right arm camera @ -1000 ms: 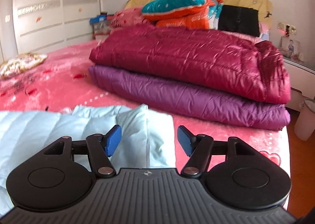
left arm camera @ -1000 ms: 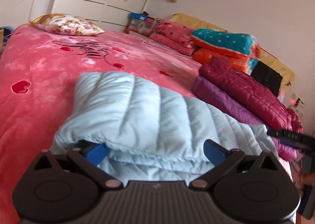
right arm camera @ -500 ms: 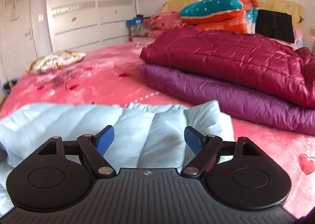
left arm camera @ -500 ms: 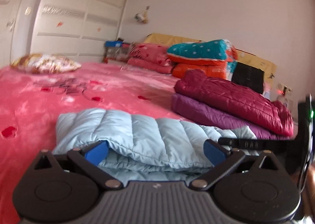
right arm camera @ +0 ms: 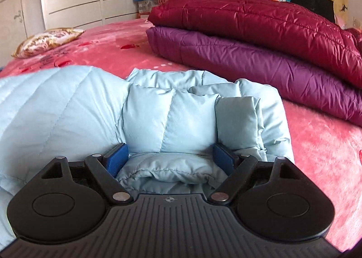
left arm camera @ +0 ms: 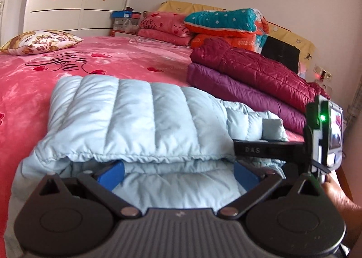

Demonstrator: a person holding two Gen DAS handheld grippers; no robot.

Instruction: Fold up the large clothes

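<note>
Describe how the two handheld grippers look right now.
Both the left gripper and right gripper are matte black, with ribbed bases, two round discs, silver pivot pins and blue fingertips. From the left wrist, the right one shows a green light.

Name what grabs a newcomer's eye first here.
The puffy light blue jacket, folded on the pink bedspread, fills the foreground with both grippers open at its near edge. Behind it, toward the right, a maroon jacket sits stacked on a purple jacket.
</note>
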